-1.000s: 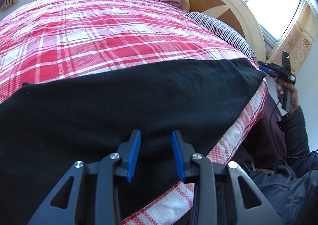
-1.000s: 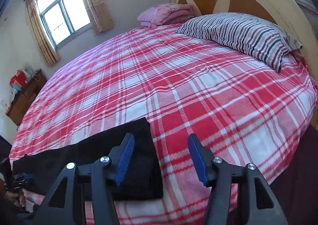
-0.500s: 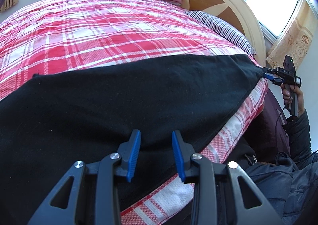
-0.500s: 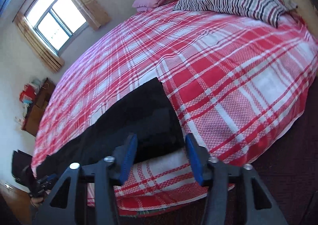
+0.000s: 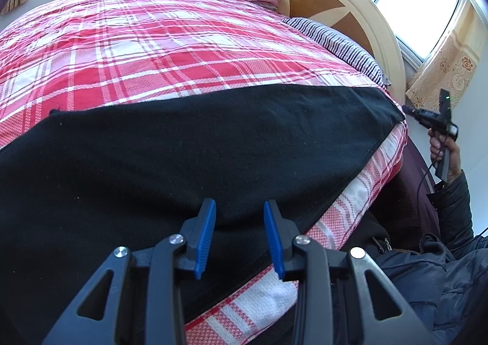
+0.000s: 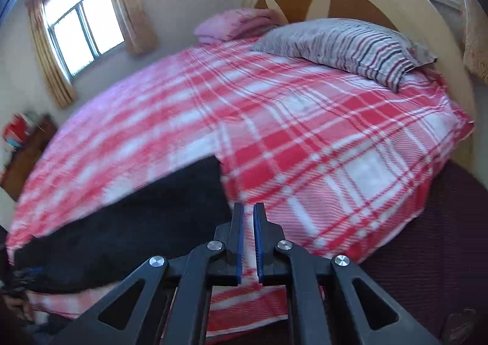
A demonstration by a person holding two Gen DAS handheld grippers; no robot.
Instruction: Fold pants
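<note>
Pants (image 5: 183, 147) are laid along the bed's (image 5: 152, 55) near edge for folding. The left gripper (image 5: 239, 208) is held half-open above them. The right gripper (image 6: 248, 208) has just been closed at their corner, but whether cloth is caught cannot be told.

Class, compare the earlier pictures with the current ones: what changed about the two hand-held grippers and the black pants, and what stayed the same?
The right hand-held gripper has just been closing, from wide open to shut, at the corner of the black pants; whether it pinched cloth is unclear. The left hand-held gripper kept its gap over the pants. Pants, plaid bedspread and striped pillow lie as before.
</note>
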